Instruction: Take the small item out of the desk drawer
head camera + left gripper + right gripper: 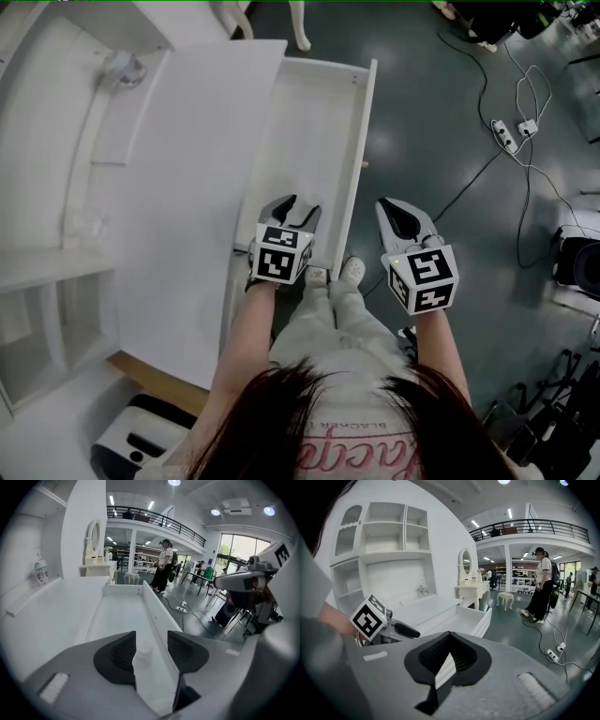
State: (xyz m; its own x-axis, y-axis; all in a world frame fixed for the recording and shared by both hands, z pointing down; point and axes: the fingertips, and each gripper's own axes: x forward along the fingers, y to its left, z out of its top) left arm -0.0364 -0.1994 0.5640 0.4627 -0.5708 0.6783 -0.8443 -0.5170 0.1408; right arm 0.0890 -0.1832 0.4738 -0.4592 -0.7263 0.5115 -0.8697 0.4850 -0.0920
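Our left claw (151, 642) is spread round the small item (143, 655) in the drawer (158, 615); right claw (449, 657) pressed together; closing off-centre, we might knock it aside.

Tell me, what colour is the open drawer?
The drawer is white all over; the head view shows it best.

I could read very little. The person's shirt (349, 441) bore large pink script and a small line of capitals, both upside down to me. The small line seemed to begin "BLACKER", and the script I could not make out. The cubes on the left hand-held gripper (298, 208) and the right hand-held gripper (394, 208) carried only square black-and-white code patterns.
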